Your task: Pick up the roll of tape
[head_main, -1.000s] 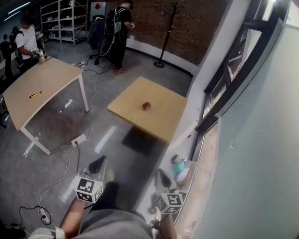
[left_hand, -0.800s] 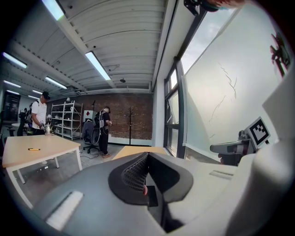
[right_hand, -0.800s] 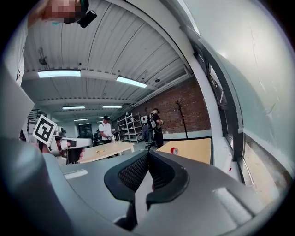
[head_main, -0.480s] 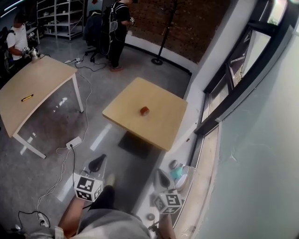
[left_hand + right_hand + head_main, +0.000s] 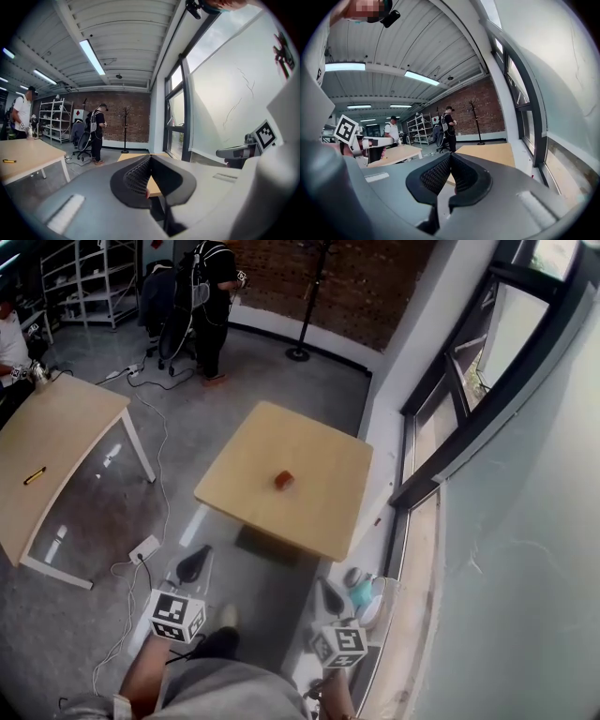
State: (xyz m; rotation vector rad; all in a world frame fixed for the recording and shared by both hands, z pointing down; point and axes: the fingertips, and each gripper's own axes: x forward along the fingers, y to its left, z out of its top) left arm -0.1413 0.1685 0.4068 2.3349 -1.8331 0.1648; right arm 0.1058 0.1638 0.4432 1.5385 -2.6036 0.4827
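Well short of the table, left claw and right claw both pinched shut on nothing, tape alone near the tabletop's middle: liable to knock it away if reached in without opening first.

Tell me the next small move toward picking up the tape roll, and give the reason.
Probably step closer to the table. The roll of tape lies near its middle, while the left gripper and right gripper hang over the floor short of its near edge, jaws shut on nothing, so neither can reach it yet.
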